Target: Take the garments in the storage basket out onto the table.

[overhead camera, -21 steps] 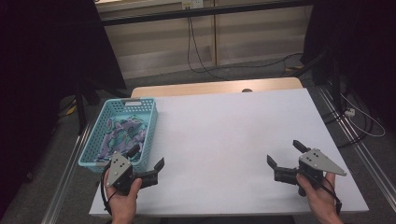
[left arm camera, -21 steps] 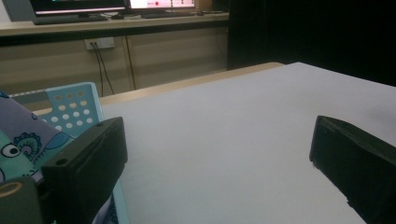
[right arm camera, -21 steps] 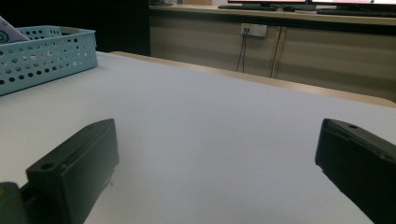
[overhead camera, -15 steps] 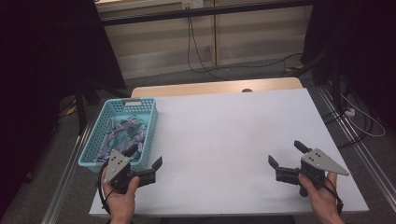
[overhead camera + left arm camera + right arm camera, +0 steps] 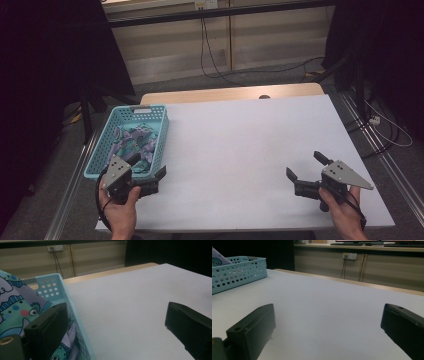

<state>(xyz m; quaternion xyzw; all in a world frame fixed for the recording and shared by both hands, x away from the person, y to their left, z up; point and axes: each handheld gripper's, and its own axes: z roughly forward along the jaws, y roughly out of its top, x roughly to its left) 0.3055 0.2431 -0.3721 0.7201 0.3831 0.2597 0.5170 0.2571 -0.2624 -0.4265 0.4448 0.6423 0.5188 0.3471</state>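
A teal perforated basket (image 5: 162,130) stands at the table's left edge and holds printed cloth pieces (image 5: 132,142) in purple and green. My left gripper (image 5: 147,167) is open at the basket's near right corner. In the left gripper view its left jaw sits over the cloth (image 5: 15,312), its right jaw over the white tabletop, and the basket wall (image 5: 50,285) runs between them; the left gripper (image 5: 112,315) holds nothing. My right gripper (image 5: 306,166) is open near the front right of the table (image 5: 240,140), low over the bare surface. The right gripper (image 5: 328,312) faces the basket (image 5: 239,270).
A wooden strip (image 5: 225,95) runs along the table's far edge. Cables (image 5: 210,55) lie on the floor beyond it, by a panelled wall. Metal rails (image 5: 70,185) border the table on both sides.
My left gripper has shifted a little left, so its jaws now straddle the basket's near corner. The right gripper has barely moved.
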